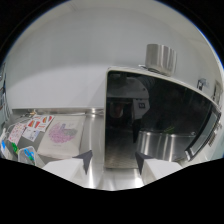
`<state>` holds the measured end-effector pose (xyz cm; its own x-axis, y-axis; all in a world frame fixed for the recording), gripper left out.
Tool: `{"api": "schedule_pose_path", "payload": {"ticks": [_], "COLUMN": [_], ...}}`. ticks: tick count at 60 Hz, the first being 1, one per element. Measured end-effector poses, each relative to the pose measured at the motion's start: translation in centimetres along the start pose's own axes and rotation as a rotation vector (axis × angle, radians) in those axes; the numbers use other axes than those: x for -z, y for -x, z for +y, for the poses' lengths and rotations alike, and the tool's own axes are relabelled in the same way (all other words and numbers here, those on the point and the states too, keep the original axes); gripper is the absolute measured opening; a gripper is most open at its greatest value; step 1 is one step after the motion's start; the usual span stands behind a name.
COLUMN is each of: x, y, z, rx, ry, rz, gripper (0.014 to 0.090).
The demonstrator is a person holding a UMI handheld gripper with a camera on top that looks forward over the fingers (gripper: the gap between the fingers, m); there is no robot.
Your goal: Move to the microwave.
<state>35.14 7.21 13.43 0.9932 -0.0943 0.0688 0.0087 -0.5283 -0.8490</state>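
Observation:
The microwave (pixel 160 117) stands just ahead of me, slightly to the right, a dark-fronted box with a glossy black door and a steel-trimmed edge. Its door reflects the room. My gripper (pixel 113 161) points at the door's left part; only two small dark fingertips (pixel 85 160) show, spread apart with nothing between them. A metal cylinder (pixel 161 57) stands on top of the microwave.
The microwave rests on a steel counter (pixel 92 150). To the left of the fingers lie a white paper with a purple print (pixel 62 134), several small picture cards (pixel 31 127) and a blue-green packet (pixel 27 155). A pale wall (pixel 75 65) rises behind.

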Motion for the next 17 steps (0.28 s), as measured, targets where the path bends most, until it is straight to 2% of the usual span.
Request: {"api": "schedule_pose_path", "payload": {"ticks": [17], "x": [0.0], "y": [-0.26], "z": [-0.22], "rx": [-0.004], "ry": [-0.009], "rz": [0.014], "gripper": [0.0844]}}
